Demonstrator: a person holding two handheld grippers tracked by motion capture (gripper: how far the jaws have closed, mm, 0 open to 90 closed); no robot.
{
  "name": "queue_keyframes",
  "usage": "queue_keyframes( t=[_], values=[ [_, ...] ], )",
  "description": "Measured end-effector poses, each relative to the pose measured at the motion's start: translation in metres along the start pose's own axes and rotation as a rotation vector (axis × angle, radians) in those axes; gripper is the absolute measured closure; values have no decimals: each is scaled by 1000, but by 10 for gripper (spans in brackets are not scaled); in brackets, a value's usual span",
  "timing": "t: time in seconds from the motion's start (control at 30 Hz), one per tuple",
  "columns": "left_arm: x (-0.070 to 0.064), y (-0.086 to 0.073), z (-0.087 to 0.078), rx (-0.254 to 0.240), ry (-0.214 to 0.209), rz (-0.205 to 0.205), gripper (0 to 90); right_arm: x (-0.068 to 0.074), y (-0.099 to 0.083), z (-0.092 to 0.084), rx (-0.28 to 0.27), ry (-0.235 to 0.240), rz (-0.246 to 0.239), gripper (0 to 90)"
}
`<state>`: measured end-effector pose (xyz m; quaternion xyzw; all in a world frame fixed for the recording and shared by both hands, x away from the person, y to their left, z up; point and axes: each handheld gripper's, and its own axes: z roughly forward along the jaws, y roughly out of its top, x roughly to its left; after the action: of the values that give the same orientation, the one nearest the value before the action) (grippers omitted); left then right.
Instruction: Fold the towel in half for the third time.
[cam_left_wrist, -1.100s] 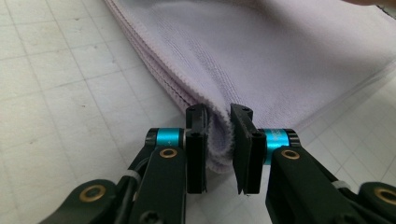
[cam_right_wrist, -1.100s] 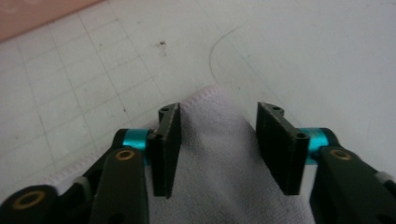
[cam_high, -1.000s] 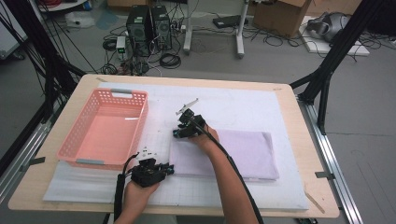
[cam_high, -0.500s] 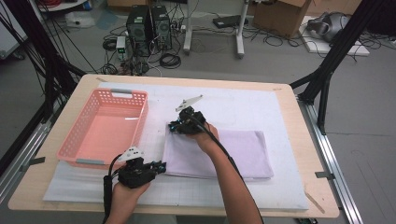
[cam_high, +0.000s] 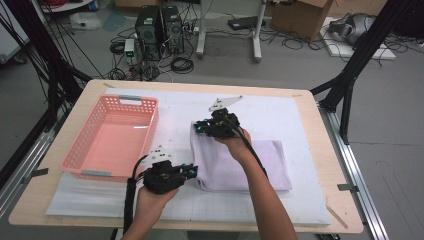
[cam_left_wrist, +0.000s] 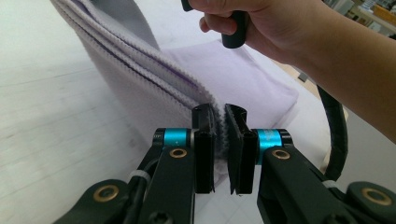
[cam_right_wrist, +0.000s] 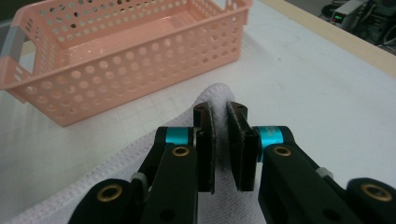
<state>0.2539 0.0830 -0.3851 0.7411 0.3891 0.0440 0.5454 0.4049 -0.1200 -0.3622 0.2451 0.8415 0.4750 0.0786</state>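
Tongs in the person's left hand (cam_high: 192, 171) sit near the front of the surface (cam_high: 300, 107), just right of the pink basket (cam_high: 112, 137); the left gripper view shows their black pads (cam_left_wrist: 204, 140) pinching the doubled hem of a pale lilac towel (cam_high: 240, 162). Body and cable of this gripper cover the gripping point in the high view, so the pinch itself reads from the gripper's own camera. Further right and farther from the person, the right tongs (cam_high: 200, 128) are likewise clamped on the towel: in the right gripper view a rounded corner of the cloth (cam_right_wrist: 217, 95) stands up between the two pads (cam_right_wrist: 205, 135), with the basket (cam_right_wrist: 121, 56) behind. Both pairs have just been closing, cloth between the pads in each case.

Towel position: it lies on the white mat (cam_high: 270, 112) to the right of the basket, its left edge lifted off the mat and strung between the two tongs, the rest still flat and reaching toward the right. Its near edge is partly covered by the right forearm (cam_high: 257, 185) in the high view. How many layers are folded inside the left pinch is hard to make out; the left gripper view shows at least two hems (cam_left_wrist: 140, 65) running together, and the right hand (cam_left_wrist: 261, 23), cut off at the top of that view.
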Motion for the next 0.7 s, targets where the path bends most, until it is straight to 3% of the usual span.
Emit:
queue_keyframes(
  t=[0.27, 0.7],
  values=[
    [-16, 6, 39, 50, -30, 35, 817, -17, -22, -31, -9, -63, 31, 824],
    [-42, 9, 101, 104, -87, 47, 812, -45, -66, -76, -10, -146, 96, 823]
  ],
)
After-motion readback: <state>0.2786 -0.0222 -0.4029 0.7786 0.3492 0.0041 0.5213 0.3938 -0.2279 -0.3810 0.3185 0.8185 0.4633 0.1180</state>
